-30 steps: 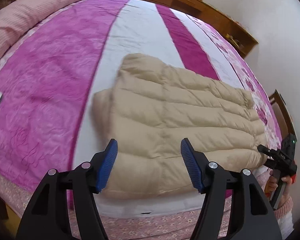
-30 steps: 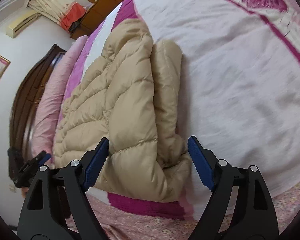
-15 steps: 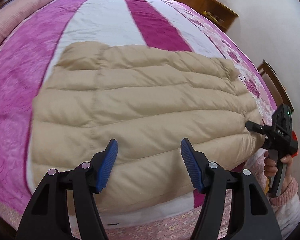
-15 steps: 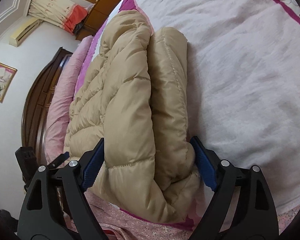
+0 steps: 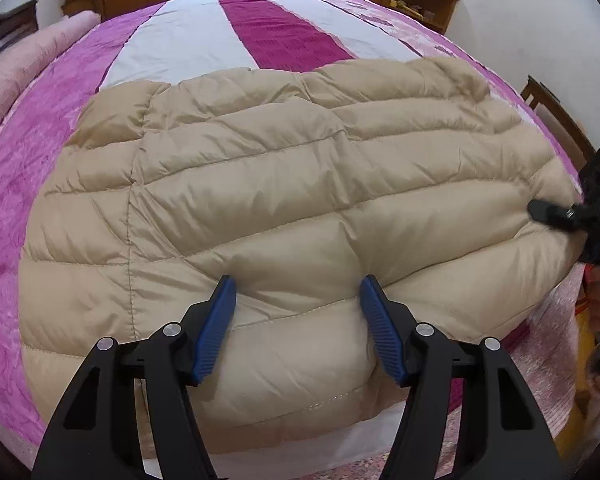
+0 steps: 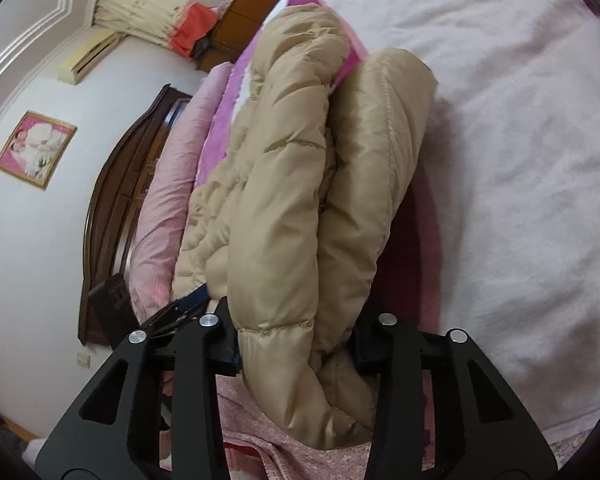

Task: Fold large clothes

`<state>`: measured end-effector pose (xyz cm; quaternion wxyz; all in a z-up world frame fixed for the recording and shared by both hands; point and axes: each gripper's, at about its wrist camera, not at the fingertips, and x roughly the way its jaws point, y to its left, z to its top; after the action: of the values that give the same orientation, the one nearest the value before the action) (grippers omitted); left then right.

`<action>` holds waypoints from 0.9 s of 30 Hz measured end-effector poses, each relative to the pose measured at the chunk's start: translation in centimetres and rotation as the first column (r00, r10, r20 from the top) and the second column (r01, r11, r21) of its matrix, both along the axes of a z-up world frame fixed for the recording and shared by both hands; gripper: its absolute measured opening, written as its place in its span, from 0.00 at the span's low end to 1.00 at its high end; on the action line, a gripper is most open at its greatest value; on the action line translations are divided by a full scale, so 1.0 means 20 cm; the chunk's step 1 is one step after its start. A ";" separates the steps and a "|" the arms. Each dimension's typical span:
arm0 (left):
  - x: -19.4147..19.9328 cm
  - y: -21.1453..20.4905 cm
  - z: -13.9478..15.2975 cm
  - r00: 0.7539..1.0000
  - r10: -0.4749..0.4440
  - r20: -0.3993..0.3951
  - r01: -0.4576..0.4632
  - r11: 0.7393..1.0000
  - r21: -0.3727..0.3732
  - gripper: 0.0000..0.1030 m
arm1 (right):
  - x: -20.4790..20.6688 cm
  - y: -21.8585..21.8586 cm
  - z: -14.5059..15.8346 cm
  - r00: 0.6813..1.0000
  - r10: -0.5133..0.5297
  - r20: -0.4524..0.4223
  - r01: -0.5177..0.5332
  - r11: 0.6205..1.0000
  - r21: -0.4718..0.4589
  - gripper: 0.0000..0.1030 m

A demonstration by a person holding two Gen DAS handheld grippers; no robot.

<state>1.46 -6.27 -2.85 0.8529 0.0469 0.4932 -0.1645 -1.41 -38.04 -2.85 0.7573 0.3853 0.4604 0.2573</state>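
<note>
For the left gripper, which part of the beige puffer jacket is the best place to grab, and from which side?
The near hem edge of the puffer jacket, approached from the bed's near side. There the padded roll bulges up between the left gripper's open pads, narrow enough to pinch, while the rest lies broad and flat. The right gripper is closing on the same edge at the jacket's end.

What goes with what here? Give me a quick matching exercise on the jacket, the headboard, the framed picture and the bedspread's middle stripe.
Things:
1 jacket
2 headboard
3 framed picture
4 middle stripe

Descriptions:
A dark wood
B magenta
C beige
D hung on the white wall

Pairs: 1-C, 2-A, 3-D, 4-B
</note>
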 end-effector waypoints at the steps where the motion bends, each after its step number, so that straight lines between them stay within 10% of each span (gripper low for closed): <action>1: 0.00 0.00 0.00 1.000 -0.001 -0.001 0.001 1.000 0.000 0.60 | 0.00 0.00 0.02 1.000 0.003 0.006 -0.003 1.000 -0.006 0.35; 4: -0.03 0.02 0.06 1.000 0.023 0.014 -0.023 0.998 -0.064 0.35 | -0.01 0.01 0.05 1.000 0.007 0.011 -0.006 0.999 -0.041 0.34; 11: -0.09 -0.07 0.12 0.996 -0.087 0.032 0.091 0.987 -0.132 0.30 | -0.01 0.04 0.09 1.000 0.015 0.016 -0.014 0.998 -0.060 0.34; 27: -0.07 0.03 -0.10 0.993 -0.071 -0.099 0.038 0.954 -0.296 0.25 | 0.03 0.40 0.43 0.977 0.172 0.129 -0.142 0.966 -0.216 0.29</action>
<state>0.14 -5.71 -4.93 0.8175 -0.0758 0.5074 -0.2618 -0.90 -30.02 5.75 0.8018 0.2474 0.4568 0.2953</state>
